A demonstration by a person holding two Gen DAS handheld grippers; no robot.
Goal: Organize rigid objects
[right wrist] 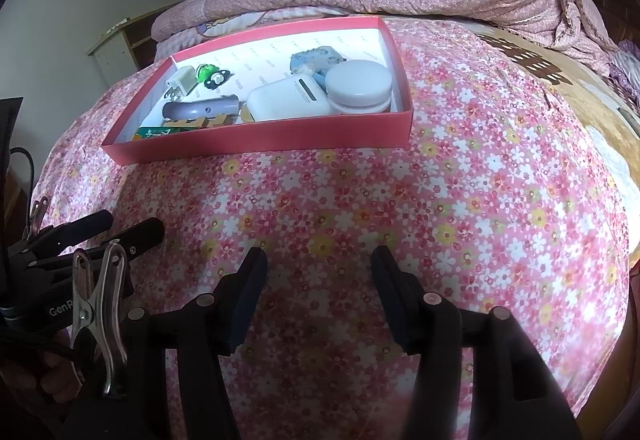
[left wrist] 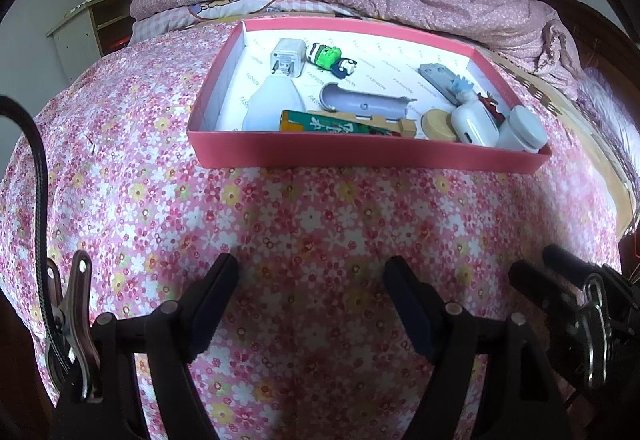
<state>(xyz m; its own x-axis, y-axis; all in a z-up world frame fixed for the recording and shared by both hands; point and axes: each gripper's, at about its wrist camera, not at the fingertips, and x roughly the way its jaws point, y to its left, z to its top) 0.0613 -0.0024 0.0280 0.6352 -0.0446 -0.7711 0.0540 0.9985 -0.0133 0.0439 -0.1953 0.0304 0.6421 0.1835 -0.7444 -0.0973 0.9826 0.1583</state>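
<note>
Grippers hung apart over a floral bedspread (left wrist: 304, 216), left gripper (left wrist: 310, 304) and right gripper (right wrist: 318, 296) both spread and empty. Small rigid objects all lay inside a pink box (left wrist: 360, 156) ahead. Sorting looked finished; at most, a withdrawal remained.

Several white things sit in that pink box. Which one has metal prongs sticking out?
The small square charger plug at the far left of the box, beside the green toy. The white bottle, case and round jar have no prongs.
</note>
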